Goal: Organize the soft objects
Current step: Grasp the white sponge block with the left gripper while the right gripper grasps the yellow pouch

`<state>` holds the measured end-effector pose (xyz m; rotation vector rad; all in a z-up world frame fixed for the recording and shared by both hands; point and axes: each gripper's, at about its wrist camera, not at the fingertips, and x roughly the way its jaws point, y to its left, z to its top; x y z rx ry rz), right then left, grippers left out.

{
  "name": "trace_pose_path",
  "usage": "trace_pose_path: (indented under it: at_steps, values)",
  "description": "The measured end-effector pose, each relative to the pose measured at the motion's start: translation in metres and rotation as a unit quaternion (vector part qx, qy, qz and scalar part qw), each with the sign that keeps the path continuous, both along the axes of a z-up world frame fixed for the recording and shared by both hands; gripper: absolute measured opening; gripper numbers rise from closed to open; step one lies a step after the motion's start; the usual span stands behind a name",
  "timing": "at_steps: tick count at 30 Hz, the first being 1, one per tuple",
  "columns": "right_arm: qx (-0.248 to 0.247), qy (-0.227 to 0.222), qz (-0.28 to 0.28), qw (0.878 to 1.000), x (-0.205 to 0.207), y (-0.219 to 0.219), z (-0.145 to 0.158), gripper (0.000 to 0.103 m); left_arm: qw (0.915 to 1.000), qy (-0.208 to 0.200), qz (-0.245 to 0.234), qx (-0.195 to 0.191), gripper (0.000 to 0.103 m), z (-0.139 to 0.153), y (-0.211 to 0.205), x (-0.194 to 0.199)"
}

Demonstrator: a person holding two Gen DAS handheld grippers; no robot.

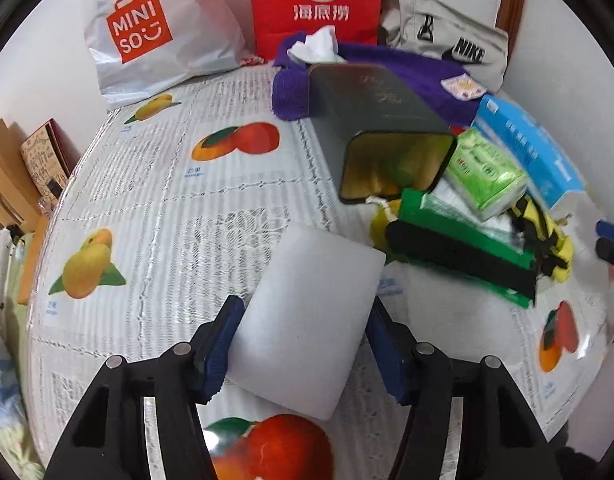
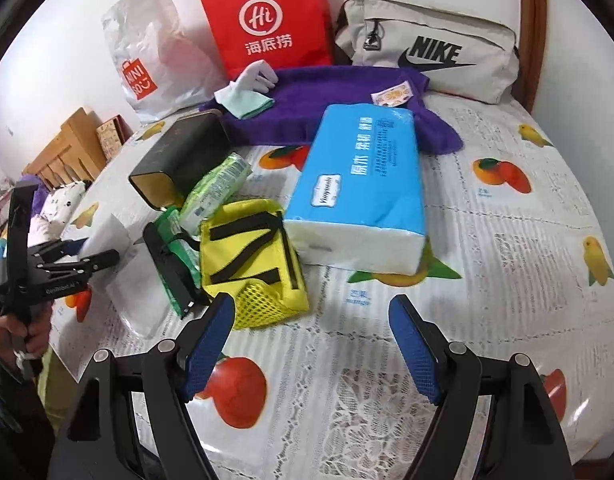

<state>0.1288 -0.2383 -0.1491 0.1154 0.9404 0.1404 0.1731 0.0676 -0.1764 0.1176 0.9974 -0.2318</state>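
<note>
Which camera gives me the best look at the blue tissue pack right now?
The right wrist view: the blue tissue pack lies whole and unobstructed mid-table, label readable. The left wrist view catches only part of it at the right edge, blurred and distorted behind the green packet.

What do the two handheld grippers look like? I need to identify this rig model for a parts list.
Both match: the left gripper and right gripper have black angular linkage arms with round silver pivot pins, and fingers tipped with blue ribbed pads. Seen from the right wrist view, the left gripper's black body carries small white lettering, too small to read reliably. A dark sleeve shows below the hand holding it.
</note>
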Motion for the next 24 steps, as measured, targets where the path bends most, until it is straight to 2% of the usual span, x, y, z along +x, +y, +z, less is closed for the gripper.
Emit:
trace_pose_path:
  at_steps: [12, 17, 20, 24]
  values:
    - [-0.004, 0.018, 0.056, 0.998, 0.025, 0.031, -0.022, 0.079, 0.9986, 0.012, 0.037, -0.035, 0.061, -0.003, 0.005, -0.013]
    - [-0.004, 0.016, 0.081, 0.997, 0.032, 0.045, -0.026, 0.079, 0.9989, 0.014, 0.036, -0.026, 0.062, -0.005, 0.002, -0.014]
    - [-0.028, 0.013, 0.084, 0.996, 0.037, 0.053, -0.029, 0.08, 0.9989, 0.017, 0.036, -0.024, 0.062, -0.004, 0.001, -0.014]
    - [-0.034, 0.023, 0.085, 0.996, 0.044, 0.057, -0.036, 0.081, 0.9991, 0.015, 0.034, -0.019, 0.062, -0.005, 0.0, -0.013]
